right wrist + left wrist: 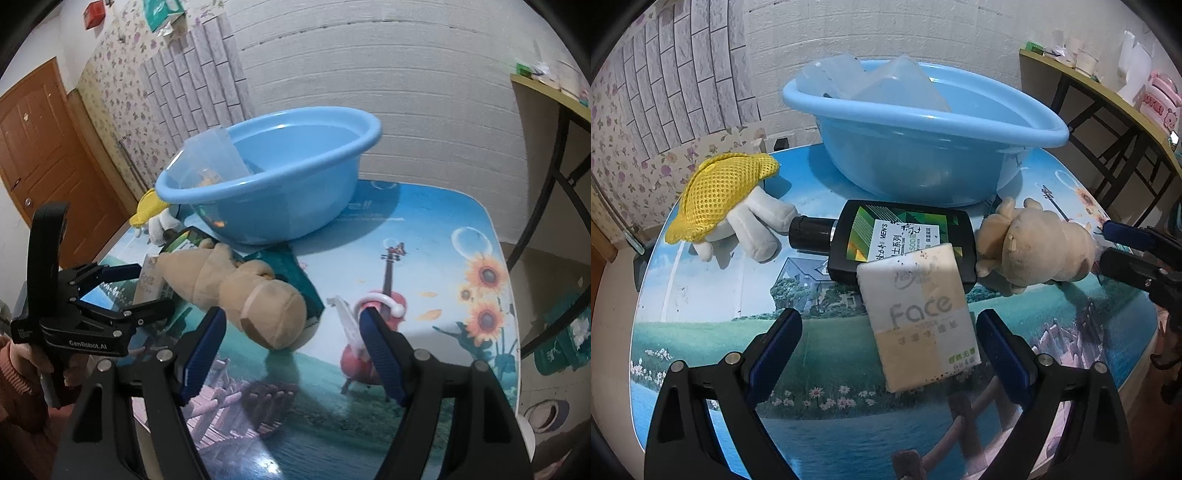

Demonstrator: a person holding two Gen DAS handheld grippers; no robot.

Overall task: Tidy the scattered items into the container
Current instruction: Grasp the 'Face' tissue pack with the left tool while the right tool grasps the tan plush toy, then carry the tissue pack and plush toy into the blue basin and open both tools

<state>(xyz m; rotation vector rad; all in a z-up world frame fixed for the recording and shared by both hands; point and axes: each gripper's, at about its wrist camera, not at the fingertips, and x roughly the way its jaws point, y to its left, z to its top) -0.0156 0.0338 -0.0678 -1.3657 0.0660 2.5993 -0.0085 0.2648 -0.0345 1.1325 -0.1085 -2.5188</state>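
Note:
A blue basin [916, 162] [280, 199] stands at the back of the picture-printed table [713, 306], with clear plastic tubs [871, 81] in it. In front lie a yellow mesh toy [720, 195], a black shampoo bottle [901, 236], a tissue pack [919, 321] and a tan plush toy [1034, 243] [258, 299]. My left gripper [889, 314] [157, 288] is open, its fingers astride the tissue pack without touching it. My right gripper [291, 314] [1106, 240] is open around the plush toy's near end, pads apart from it.
A white plastic hook [347, 317] lies on the table by my right gripper's right finger. A teal packet [295, 273] sits under the plush toy. A shelf unit [1108, 96] stands to the right, a wooden door [40, 155] to the left, and a green bin [565, 347] sits on the floor.

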